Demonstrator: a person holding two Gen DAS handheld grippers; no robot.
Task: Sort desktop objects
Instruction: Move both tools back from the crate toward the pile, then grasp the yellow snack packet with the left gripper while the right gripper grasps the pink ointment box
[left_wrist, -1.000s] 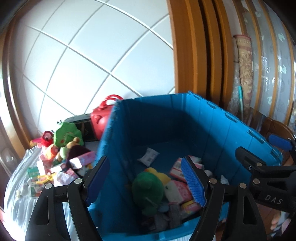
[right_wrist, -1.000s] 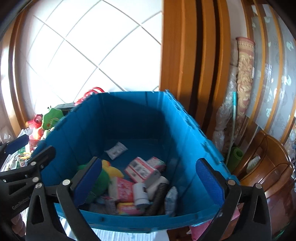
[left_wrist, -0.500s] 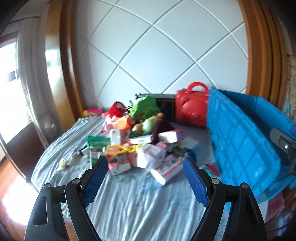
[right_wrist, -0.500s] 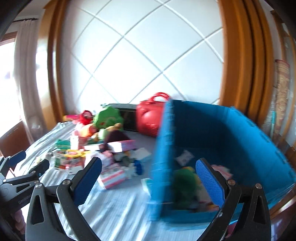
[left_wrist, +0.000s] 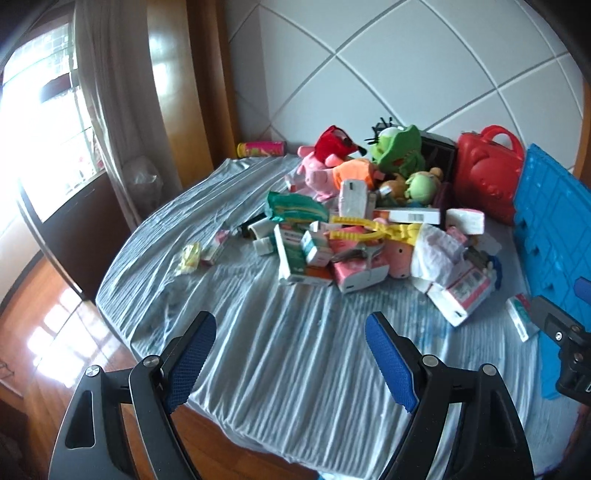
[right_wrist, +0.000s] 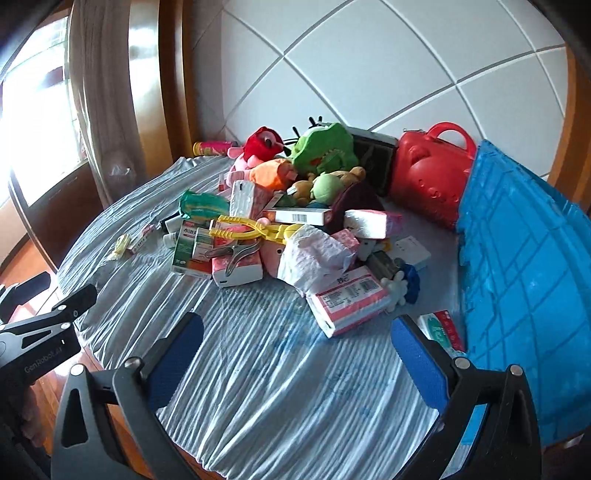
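Note:
A heap of small boxes (left_wrist: 306, 254), packets and plush toys (left_wrist: 397, 147) lies on the striped grey cloth of the table (left_wrist: 295, 369). A yellow plastic tong (right_wrist: 255, 227) and metal pliers (right_wrist: 236, 254) rest on top of the heap. A pink and white box (right_wrist: 347, 301) lies nearest my right gripper. The blue crate (right_wrist: 524, 280) stands at the right edge. My left gripper (left_wrist: 291, 354) hangs open over the near cloth, holding nothing. My right gripper (right_wrist: 295, 350) is open too, short of the pink box, with nothing between its fingers.
A red plastic case (right_wrist: 430, 173) and a dark box (right_wrist: 373, 155) stand behind the heap by the white tiled wall. A pink can (left_wrist: 262, 148) lies at the far corner. A curtain and window fill the left; wooden floor (left_wrist: 55, 325) shows beyond the table edge.
Both grippers have swung left, away from the inside of the blue crate, and now face the heap on the table. Both stay open and hold nothing.

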